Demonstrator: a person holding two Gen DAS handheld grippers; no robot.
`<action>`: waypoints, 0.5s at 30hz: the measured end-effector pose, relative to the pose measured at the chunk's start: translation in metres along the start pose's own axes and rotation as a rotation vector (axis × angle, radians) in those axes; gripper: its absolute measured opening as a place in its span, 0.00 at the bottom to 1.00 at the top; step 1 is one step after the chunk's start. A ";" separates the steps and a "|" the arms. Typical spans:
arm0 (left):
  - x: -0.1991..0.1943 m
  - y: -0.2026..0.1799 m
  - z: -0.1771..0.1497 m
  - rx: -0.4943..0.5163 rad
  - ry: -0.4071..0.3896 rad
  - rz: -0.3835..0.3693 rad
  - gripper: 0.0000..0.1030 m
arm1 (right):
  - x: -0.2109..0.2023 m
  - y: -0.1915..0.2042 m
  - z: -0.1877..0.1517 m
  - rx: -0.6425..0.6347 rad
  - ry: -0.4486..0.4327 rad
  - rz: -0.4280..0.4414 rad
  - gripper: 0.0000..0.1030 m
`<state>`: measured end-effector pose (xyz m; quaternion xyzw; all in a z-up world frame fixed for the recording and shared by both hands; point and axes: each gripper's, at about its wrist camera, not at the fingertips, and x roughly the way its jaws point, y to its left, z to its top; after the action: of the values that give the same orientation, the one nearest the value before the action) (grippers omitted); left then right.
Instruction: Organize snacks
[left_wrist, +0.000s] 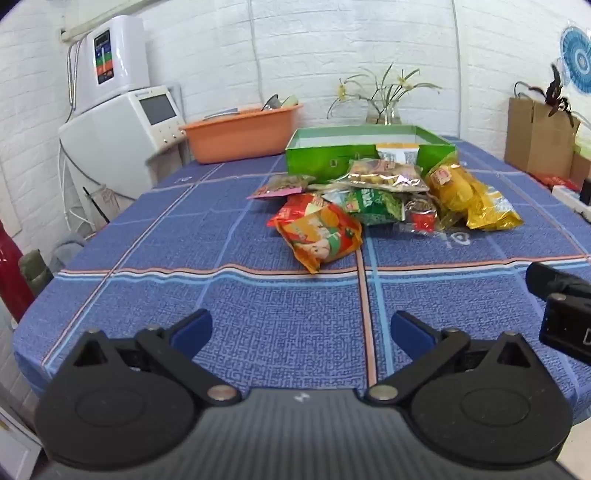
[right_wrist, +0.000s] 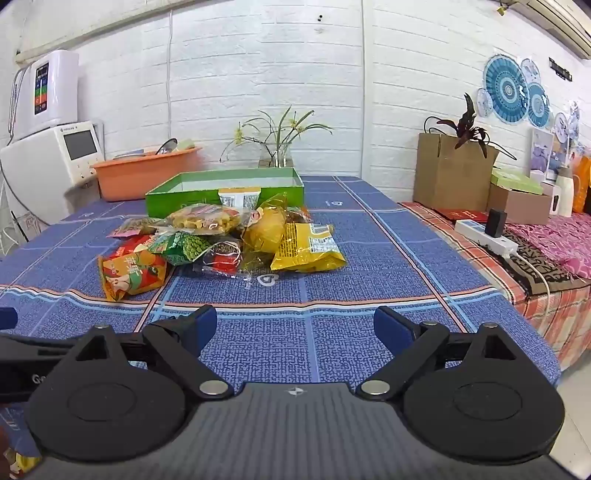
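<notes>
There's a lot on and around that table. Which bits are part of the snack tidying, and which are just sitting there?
Part of the job:
- pile of snack packets
- orange-red packet nearest the camera
- yellow packet
- open green box behind the pile
- left gripper and right gripper, fingers open, nothing held

Just lying about:
- orange basin
- vase of flowers
- cardboard box
- power strip

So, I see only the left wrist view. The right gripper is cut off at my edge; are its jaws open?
Observer: Yes. The right gripper has its jaws wide apart, with nothing between them, above the tablecloth.
Operator: What is past the table's right side?
Observer: A power strip lies on a checked cloth; its white cable runs toward the near edge.
Operator: Anything tall there?
Observer: A white bottle stands beside a cardboard box.
</notes>
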<state>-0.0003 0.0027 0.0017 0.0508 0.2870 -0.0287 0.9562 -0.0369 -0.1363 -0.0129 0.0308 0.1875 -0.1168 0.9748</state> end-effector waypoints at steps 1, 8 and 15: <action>0.000 0.002 0.001 -0.017 -0.007 -0.019 1.00 | 0.001 0.000 0.000 -0.002 0.001 -0.003 1.00; -0.008 0.023 -0.039 -0.260 -0.186 -0.060 1.00 | -0.007 -0.014 0.000 0.077 -0.072 0.025 1.00; -0.006 0.006 -0.021 -0.027 -0.104 -0.073 1.00 | -0.010 -0.026 -0.010 0.168 -0.185 0.118 1.00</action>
<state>-0.0159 0.0110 -0.0119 0.0257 0.2391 -0.0622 0.9687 -0.0552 -0.1588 -0.0187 0.1122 0.0844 -0.0767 0.9871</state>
